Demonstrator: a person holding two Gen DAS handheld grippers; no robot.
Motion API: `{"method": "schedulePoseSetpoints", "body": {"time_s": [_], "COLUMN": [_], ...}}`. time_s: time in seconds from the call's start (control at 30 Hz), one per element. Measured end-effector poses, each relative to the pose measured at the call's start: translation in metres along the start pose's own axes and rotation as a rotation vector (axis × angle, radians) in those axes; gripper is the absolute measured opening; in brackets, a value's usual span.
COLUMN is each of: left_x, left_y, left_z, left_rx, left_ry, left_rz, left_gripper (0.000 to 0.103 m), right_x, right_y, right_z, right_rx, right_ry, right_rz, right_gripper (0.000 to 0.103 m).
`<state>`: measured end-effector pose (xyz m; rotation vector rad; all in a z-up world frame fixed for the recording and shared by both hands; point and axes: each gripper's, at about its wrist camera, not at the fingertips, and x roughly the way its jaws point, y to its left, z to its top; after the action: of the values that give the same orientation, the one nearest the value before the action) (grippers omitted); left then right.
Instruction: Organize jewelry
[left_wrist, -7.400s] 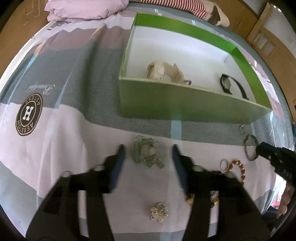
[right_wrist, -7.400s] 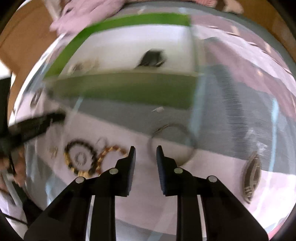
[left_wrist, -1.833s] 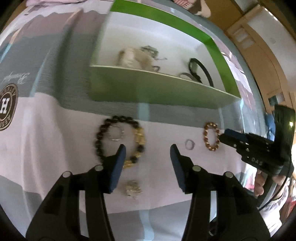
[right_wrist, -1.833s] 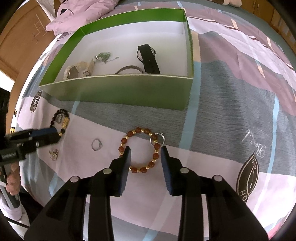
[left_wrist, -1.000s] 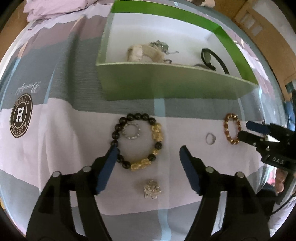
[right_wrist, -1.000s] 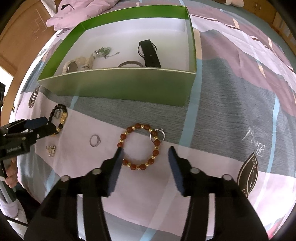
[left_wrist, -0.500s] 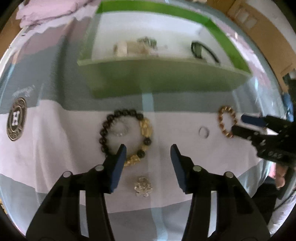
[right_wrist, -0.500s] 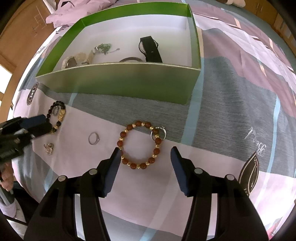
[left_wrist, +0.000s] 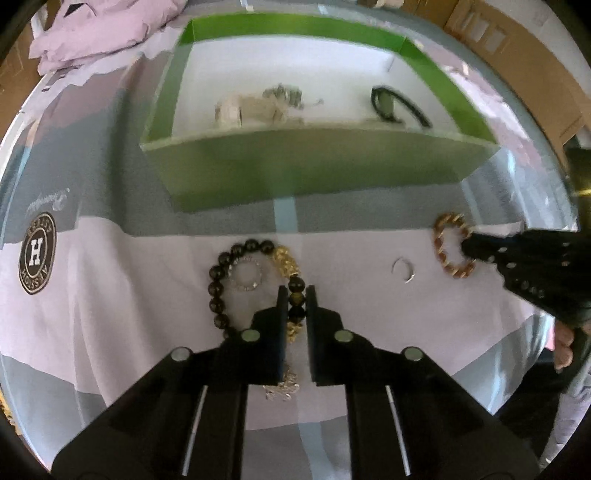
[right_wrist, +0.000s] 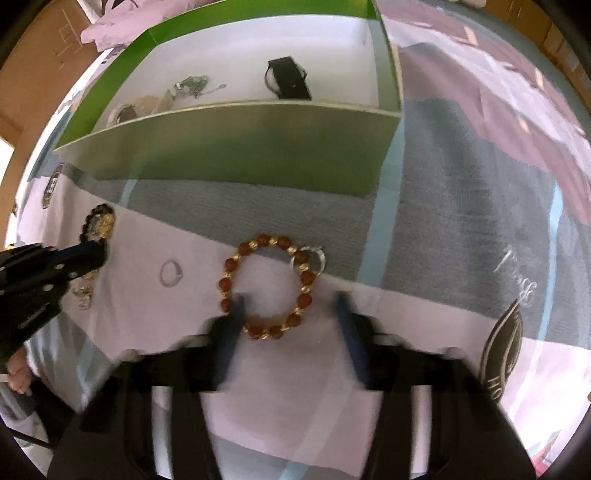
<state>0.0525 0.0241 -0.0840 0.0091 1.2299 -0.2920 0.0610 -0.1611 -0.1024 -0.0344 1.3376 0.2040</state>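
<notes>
Left gripper (left_wrist: 296, 295): fingers are seen clamped on the black bead bracelet (left_wrist: 218, 291) at its near right side, a dark bead being pinched between them. The bracelet lies flat on the bedspread (left_wrist: 110, 295), with gold charm beads on its right arc and a small sparkly ring (left_wrist: 245, 275) lying inside its loop. A small silver charm (left_wrist: 282, 387) is partly hidden beneath the left gripper.

Right gripper (right_wrist: 290, 306): fingers are held wide apart and are blurred. The brown bead bracelet (right_wrist: 267, 286) lies on the bedspread between them, its near arc level with the fingertips; contact cannot be determined. A silver ring (right_wrist: 314, 258) is touching the bracelet's far right edge. A plain ring (right_wrist: 171, 273) lies to the left, apart from both bracelets.

Beyond the jewelry, a green box (left_wrist: 306, 166) with a white interior is placed on the bedspread. Inside it are seen a black watch (right_wrist: 288, 79) at right, a beige watch (left_wrist: 236, 110) at left, and a green bead piece (right_wrist: 194, 85) between them. A pink pillow (left_wrist: 99, 33) lies past the box's far left corner.
</notes>
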Motion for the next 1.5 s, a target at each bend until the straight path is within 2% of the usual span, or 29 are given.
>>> {"method": "schedulePoseSetpoints", "body": {"time_s": [0.07, 0.2, 0.37, 0.57, 0.67, 0.77, 0.87, 0.93, 1.1, 1.13, 1.17, 1.27, 1.4, 1.5], "left_x": [-0.012, -0.026, -0.057, -0.102, -0.113, -0.112, -0.101, -0.091, -0.074, -0.074, -0.074, -0.080, -0.086, -0.076], "left_y": [0.003, 0.008, 0.009, 0.002, 0.003, 0.000, 0.004, 0.007, 0.024, 0.026, 0.028, 0.030, 0.024, 0.019], "left_z": [0.001, 0.005, 0.008, 0.022, 0.037, 0.057, 0.074, 0.084, 0.091, 0.090, 0.090, 0.086, 0.071, 0.047], "left_rx": [-0.012, -0.034, -0.048, -0.061, -0.080, -0.076, -0.092, -0.096, -0.127, -0.128, -0.130, -0.143, -0.118, -0.097], "left_ry": [-0.027, -0.072, -0.148, -0.289, -0.330, -0.350, -0.332, -0.327, -0.323, -0.323, -0.322, -0.329, -0.299, -0.233], "left_rz": [-0.021, -0.041, -0.087, -0.209, -0.217, -0.184, -0.174, -0.132, -0.094, -0.090, -0.086, -0.093, -0.107, -0.134], "left_gripper": [0.009, 0.009, 0.008, 0.008, 0.008, 0.009, 0.009, 0.009, 0.009, 0.015, 0.021, 0.022, 0.022, 0.027], "right_x": [-0.002, -0.012, -0.045, -0.098, -0.115, -0.117, -0.112, -0.106, -0.086, -0.080, -0.073, -0.070, -0.087, -0.095], "right_y": [0.001, 0.006, 0.007, 0.008, 0.002, 0.003, 0.007, 0.014, 0.018, 0.019, 0.018, 0.014, 0.011, 0.008], "right_z": [0.001, 0.002, 0.006, 0.011, 0.023, 0.038, 0.051, 0.062, 0.082, 0.083, 0.083, 0.080, 0.072, 0.059], "right_rx": [-0.012, -0.035, -0.042, -0.029, -0.002, 0.024, 0.023, 0.020, 0.019, 0.016, 0.019, 0.038, 0.044, 0.040], "right_ry": [-0.008, -0.040, -0.136, -0.318, -0.408, -0.468, -0.488, -0.502, -0.487, -0.470, -0.449, -0.435, -0.456, -0.435], "right_rz": [-0.003, 0.020, 0.078, 0.169, 0.196, 0.203, 0.216, 0.205, 0.222, 0.212, 0.200, 0.198, 0.228, 0.231], "right_gripper": [0.008, 0.007, 0.007, 0.007, 0.007, 0.007, 0.007, 0.007, 0.007, 0.007, 0.010, 0.037, 0.039, 0.039]}}
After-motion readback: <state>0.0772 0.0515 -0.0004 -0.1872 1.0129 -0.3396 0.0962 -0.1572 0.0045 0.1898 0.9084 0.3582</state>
